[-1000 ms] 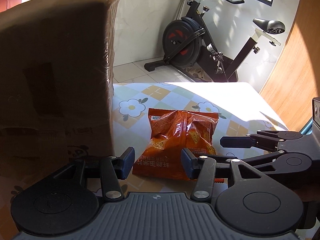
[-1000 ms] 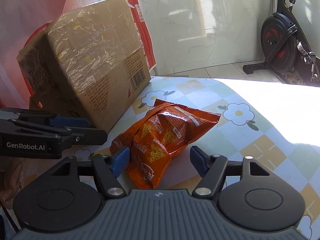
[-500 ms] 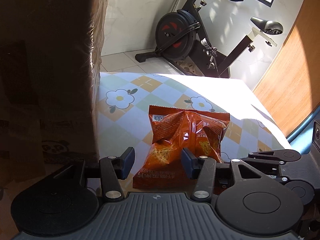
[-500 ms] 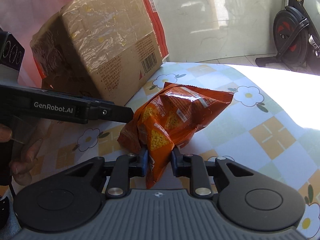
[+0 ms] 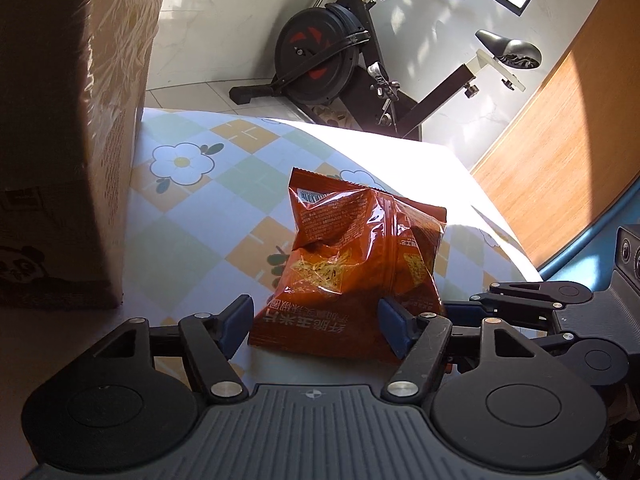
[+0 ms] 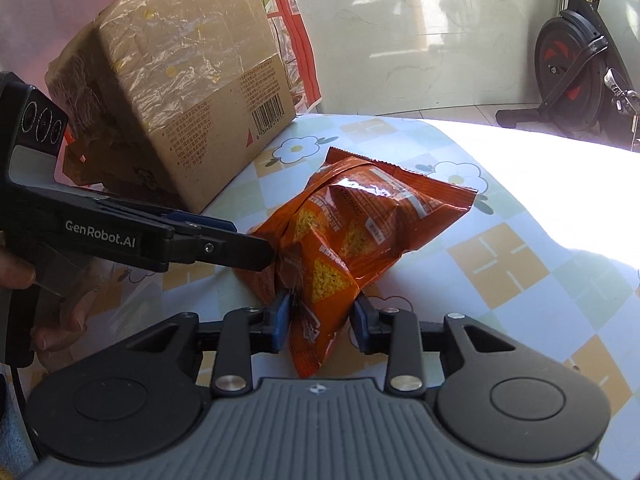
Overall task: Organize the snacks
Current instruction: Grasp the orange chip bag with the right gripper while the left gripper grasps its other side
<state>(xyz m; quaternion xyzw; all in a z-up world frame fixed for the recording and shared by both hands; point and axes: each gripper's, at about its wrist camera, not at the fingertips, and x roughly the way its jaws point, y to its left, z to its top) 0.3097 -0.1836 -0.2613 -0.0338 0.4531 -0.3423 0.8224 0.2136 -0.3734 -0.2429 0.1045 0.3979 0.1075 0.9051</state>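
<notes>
A white-tiled room holds a black exercise bike (image 5: 348, 56) against the marble wall, beyond the surface's far edge. The surface (image 5: 200, 216) wears a checked cloth with daisies, sunlit along its far right side. A tape-wrapped cardboard box (image 6: 192, 92) stands at its left edge. The orange snack bag (image 6: 360, 232) lies mid-surface, just beside the box. The right claw (image 6: 320, 320) pinches the bag's near end; the left claw (image 5: 316, 322) is spread wide around its bottom edge.
</notes>
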